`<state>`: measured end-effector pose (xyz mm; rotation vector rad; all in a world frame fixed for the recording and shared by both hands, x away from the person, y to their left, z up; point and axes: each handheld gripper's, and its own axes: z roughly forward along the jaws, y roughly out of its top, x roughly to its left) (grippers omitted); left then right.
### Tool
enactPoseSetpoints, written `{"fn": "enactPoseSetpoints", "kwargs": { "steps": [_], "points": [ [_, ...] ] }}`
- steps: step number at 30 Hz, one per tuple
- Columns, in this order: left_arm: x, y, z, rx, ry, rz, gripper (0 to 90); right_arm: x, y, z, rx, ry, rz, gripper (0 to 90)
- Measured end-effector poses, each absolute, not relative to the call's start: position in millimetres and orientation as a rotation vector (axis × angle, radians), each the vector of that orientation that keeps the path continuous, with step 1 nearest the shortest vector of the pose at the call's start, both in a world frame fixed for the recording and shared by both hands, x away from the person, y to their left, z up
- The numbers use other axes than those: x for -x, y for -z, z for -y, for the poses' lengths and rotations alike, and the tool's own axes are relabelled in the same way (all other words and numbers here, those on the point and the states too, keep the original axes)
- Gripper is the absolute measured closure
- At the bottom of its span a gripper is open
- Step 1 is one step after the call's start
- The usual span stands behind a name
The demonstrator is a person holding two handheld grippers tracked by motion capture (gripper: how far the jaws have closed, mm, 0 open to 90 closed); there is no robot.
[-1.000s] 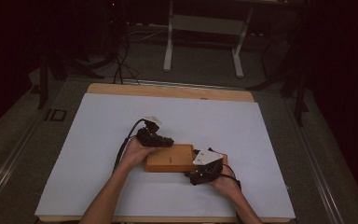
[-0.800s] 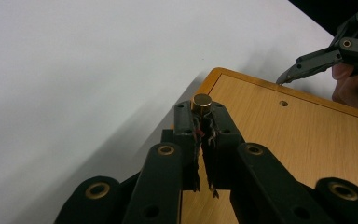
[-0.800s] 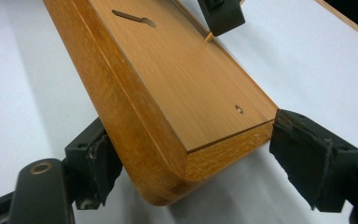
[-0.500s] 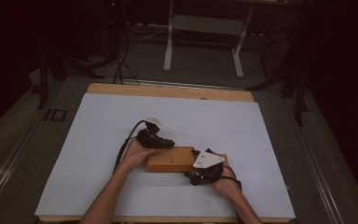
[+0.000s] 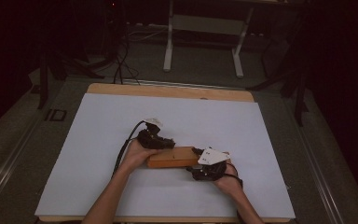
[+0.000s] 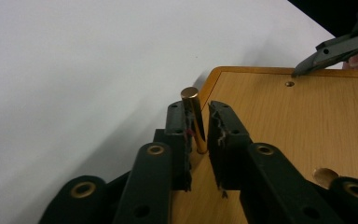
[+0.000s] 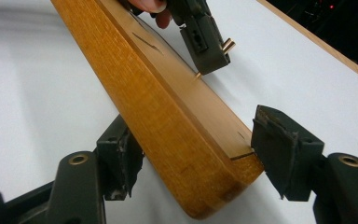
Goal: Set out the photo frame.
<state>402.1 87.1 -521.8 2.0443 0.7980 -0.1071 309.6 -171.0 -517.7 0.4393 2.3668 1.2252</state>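
Brass pin: stands upright in a hole at the corner of the wooden block, between the jaws of the left gripper
Left gripper: jaws have just been opening; one pad lies against the pin, the other stands a sliver off it, so no clamp
Wooden block: lies flat on the white table cover, near the person's edge, between both hands; another small hole sits near its far edge
Right gripper: jaws straddle the block's end and have just been closing; a gap shows beside each pad, neither is pressing
High view: left gripper at the block's left end, right gripper at its right end
Second brass piece: partly hidden behind the left gripper's arm, on the block
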Motion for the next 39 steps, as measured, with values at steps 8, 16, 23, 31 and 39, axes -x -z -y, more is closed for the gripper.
{"fn": "enactPoseSetpoints", "kwargs": {
  "steps": [8,16,23,31,39],
  "points": [
    [-398.3,515.7,-94.5,-2.018,0.069,-0.809,65.0,-311.7,516.2,172.2,-0.444,-1.238,-2.363,38.1],
    [-385.3,509.5,-103.5,-2.015,-0.048,-0.805,56.8,-311.9,515.7,172.3,-0.451,-1.240,-2.363,38.8],
    [-374.7,506.6,-118.9,-1.979,-0.120,-0.814,55.6,-311.9,515.7,172.4,-0.452,-1.241,-2.362,38.9],
    [-358.7,505.0,-140.8,-1.932,-0.182,-0.813,54.6,-312.1,515.9,172.6,-0.448,-1.243,-2.360,38.9],
    [-347.7,505.5,-154.3,-1.935,-0.219,-0.815,54.5,-311.7,515.8,172.5,-0.449,-1.240,-2.362,38.9]
  ]
}}
